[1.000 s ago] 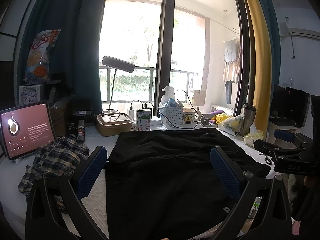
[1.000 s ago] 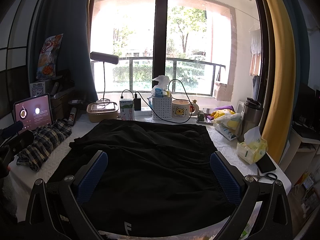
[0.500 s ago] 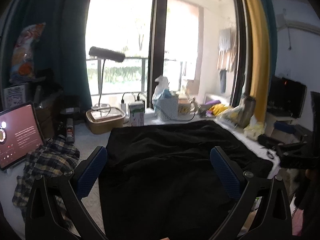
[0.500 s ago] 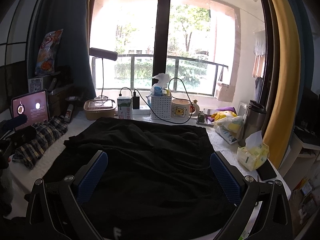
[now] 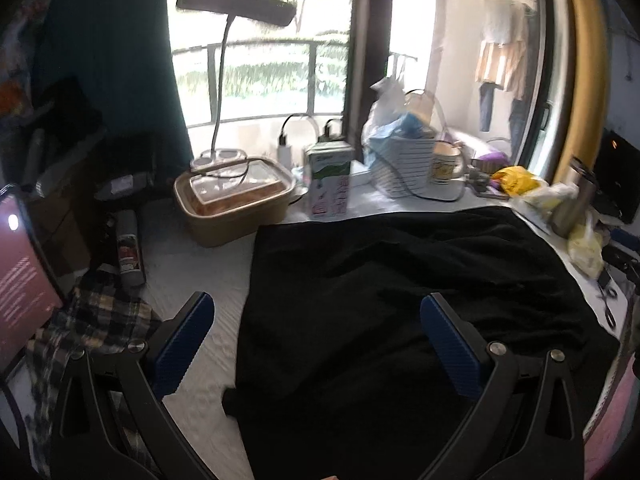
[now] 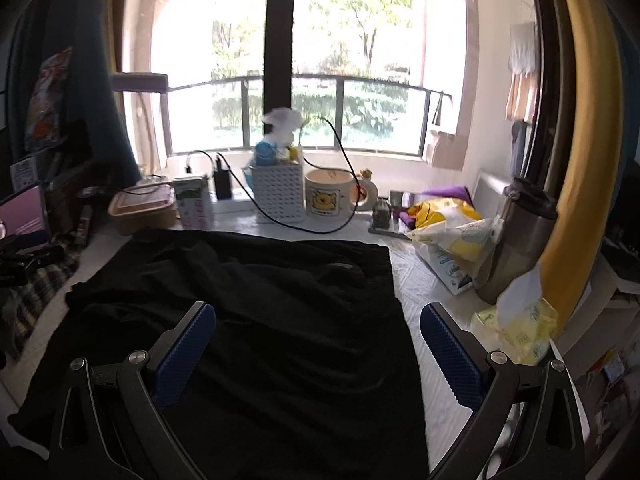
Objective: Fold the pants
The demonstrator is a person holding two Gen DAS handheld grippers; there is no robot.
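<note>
Both cameras have come in lower and closer over the table [image 5: 208, 264] since a second ago; the lunch box and carton now loom larger in your left view. Your left tongs [image 5: 318, 344] stand wide open, nothing between the blue pads, left pad over bare table, right pad over cloth. Your right tongs [image 6: 318, 344] are likewise spread wide and empty, left pad over cloth, right pad past its right edge.

One pair of black pants [image 5: 400, 300] lies spread across the table, rumpled with soft creases, unfolded. In the right view its right edge [image 6: 396, 300] runs fairly straight.

Count: one plaid cloth [image 5: 100, 316] left of the pants, one lunch box [image 5: 236, 204], one carton [image 5: 330, 184], one white basket [image 6: 276, 192], one mug [image 6: 328, 196], one steel tumbler [image 6: 516, 240].
</note>
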